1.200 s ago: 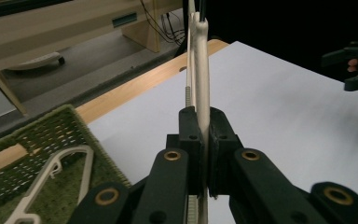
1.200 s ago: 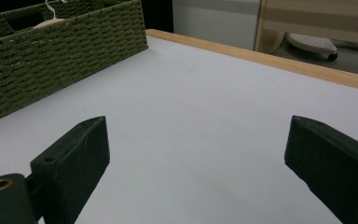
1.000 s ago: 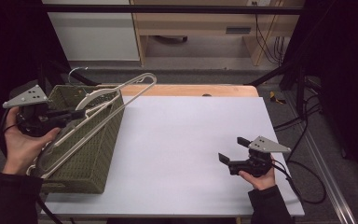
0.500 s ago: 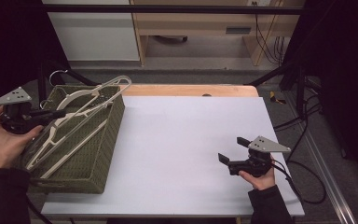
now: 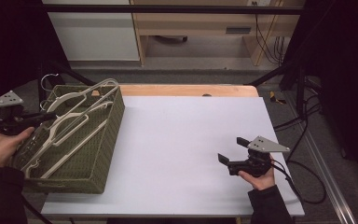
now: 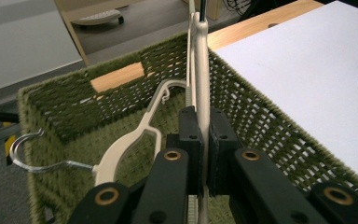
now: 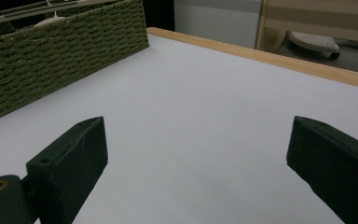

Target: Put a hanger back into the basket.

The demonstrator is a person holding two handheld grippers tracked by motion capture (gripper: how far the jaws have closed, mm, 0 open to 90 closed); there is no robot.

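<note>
Pads of left claw [image 6: 204, 154] pinch hanger [image 6: 201, 88] edge-on.

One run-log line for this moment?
left gripper: shut on hanger, over basket | right gripper: open, holding nothing, above table

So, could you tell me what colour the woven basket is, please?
The basket is olive green, clearest in the left gripper view.

Three hangers [image 5: 74, 122], one basket [image 5: 103, 154], two grippers [image 5: 235, 151].
</note>
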